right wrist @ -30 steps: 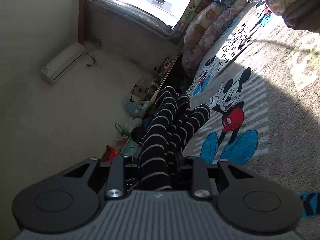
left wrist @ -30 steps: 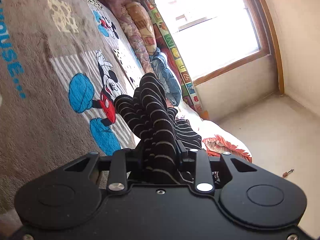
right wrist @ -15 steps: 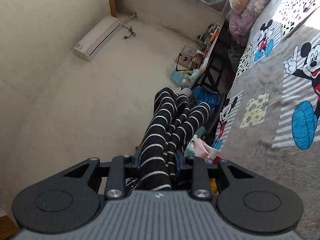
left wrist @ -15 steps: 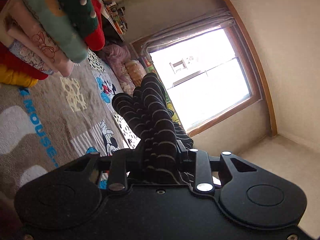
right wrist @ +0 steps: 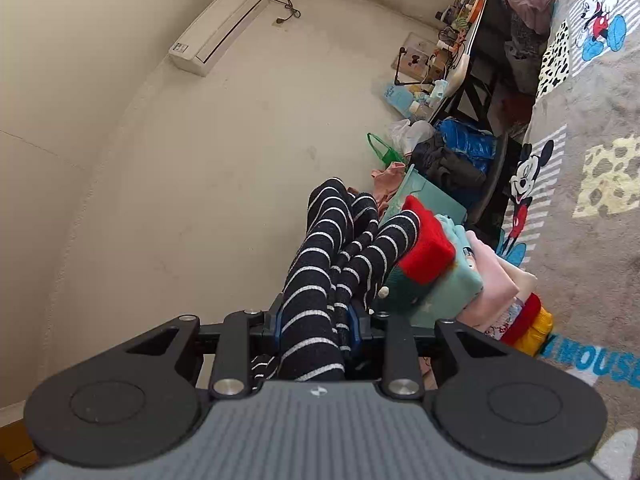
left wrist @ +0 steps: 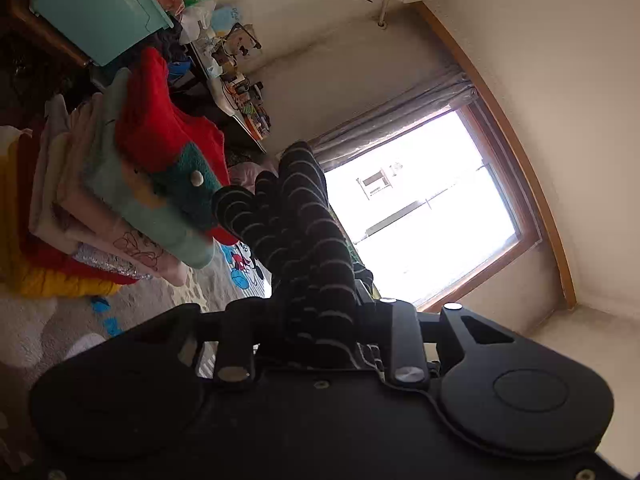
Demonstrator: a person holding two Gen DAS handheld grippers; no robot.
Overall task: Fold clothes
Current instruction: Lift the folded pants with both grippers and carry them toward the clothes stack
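Note:
A black garment with thin white stripes point(left wrist: 304, 248) bulges out of my left gripper point(left wrist: 316, 320), which is shut on it. The same striped garment point(right wrist: 332, 256) is bunched in my right gripper point(right wrist: 320, 320), also shut on it. The fabric hides the fingertips in both views. A stack of folded clothes point(left wrist: 120, 200) stands on the bed just left of the left gripper, topped by a red and teal knit. In the right wrist view that stack point(right wrist: 460, 276) sits right beside the striped cloth, its red top touching or nearly touching it.
A grey cartoon-print bedspread point(right wrist: 592, 208) covers the bed. Beyond the stack stand a teal storage bin point(left wrist: 100, 12) and a cluttered desk point(right wrist: 460, 68). A bright window point(left wrist: 420, 216) fills the wall ahead of the left gripper. An air conditioner point(right wrist: 218, 28) hangs on the wall.
Both grippers have swung away from the bedspread toward the stack of folded clothes, carrying the striped garment. The stack has come close beside the cloth in both views.

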